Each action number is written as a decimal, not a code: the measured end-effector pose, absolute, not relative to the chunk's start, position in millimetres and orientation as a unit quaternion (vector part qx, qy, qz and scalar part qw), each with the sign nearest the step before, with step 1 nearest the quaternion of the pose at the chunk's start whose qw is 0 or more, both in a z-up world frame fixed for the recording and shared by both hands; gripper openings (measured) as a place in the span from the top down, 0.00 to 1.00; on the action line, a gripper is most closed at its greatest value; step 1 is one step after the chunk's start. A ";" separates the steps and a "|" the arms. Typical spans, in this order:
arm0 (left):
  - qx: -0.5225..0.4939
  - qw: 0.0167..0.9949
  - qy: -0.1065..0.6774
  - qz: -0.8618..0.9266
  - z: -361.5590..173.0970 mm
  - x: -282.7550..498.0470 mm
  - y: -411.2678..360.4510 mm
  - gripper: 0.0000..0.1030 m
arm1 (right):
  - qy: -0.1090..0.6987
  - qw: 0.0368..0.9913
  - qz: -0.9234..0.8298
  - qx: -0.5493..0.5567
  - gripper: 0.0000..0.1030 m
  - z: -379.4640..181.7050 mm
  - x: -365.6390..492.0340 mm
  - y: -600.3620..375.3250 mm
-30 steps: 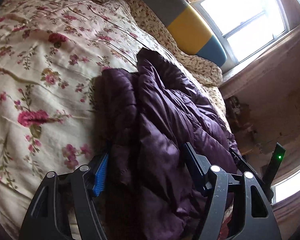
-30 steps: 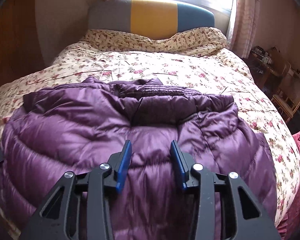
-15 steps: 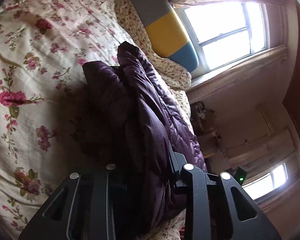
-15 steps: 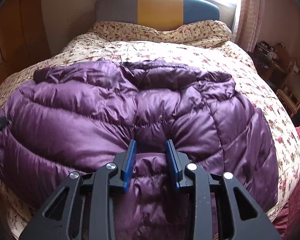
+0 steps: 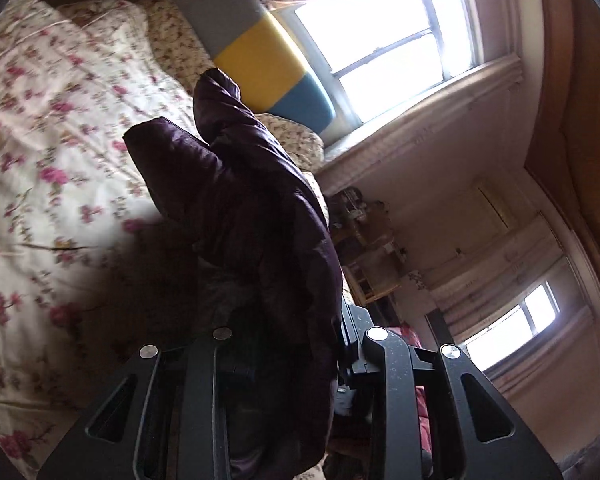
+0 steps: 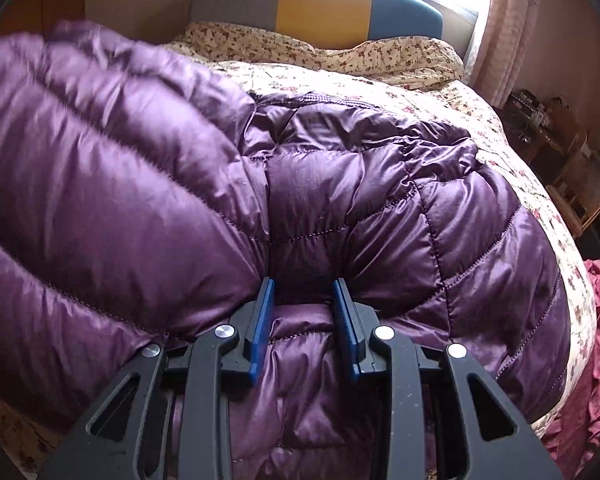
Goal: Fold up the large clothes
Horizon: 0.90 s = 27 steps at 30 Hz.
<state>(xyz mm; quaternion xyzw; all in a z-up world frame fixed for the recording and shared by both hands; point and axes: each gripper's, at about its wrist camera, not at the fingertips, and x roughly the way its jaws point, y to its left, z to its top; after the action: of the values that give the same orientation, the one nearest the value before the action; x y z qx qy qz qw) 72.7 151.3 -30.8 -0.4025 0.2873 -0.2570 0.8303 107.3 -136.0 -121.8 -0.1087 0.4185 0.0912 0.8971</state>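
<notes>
A large purple quilted down jacket [image 6: 380, 200] lies on a bed with a floral duvet [image 6: 440, 96]. My left gripper [image 5: 284, 344] is shut on the jacket's left edge [image 5: 260, 208] and holds it lifted off the bed; its fingertips are hidden in the fabric. In the right wrist view that raised side [image 6: 100, 160] arcs over the left half of the jacket. My right gripper [image 6: 306, 304] has its blue pads closed on a fold of the jacket's near hem, pressed low against the bed.
A grey, yellow and blue headboard [image 6: 320, 4] and a window stand behind the bed. A cluttered wooden stand [image 6: 560, 148] is on the right. Pink ruffled fabric [image 6: 596, 344] hangs at the bed's right side.
My left gripper closed on the jacket's left edge and lifted it up and over toward the right. My right gripper narrowed onto the near hem and moved closer to the jacket.
</notes>
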 end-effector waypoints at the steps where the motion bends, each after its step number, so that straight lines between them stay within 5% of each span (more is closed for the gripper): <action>1: -0.398 0.830 0.288 -0.264 -26.4 75.0 146.2 0.72 | 0.419 0.897 0.089 -0.112 0.71 -123.6 107.9 -135.1; 19: -0.330 0.829 0.318 -0.320 19.7 131.4 60.7 0.72 | 0.421 0.898 0.113 -0.063 0.71 -93.1 108.3 -172.1; 27: -0.298 0.822 0.352 -0.334 16.6 161.1 12.4 0.72 | 0.401 0.914 0.047 -0.030 0.52 -61.0 94.7 -232.1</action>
<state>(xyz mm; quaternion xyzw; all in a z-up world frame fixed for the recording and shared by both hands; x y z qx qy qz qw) 161.1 12.4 16.6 -0.2978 0.3523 -0.3338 0.8221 94.7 -232.1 -61.0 -0.0296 0.4013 0.0471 0.9142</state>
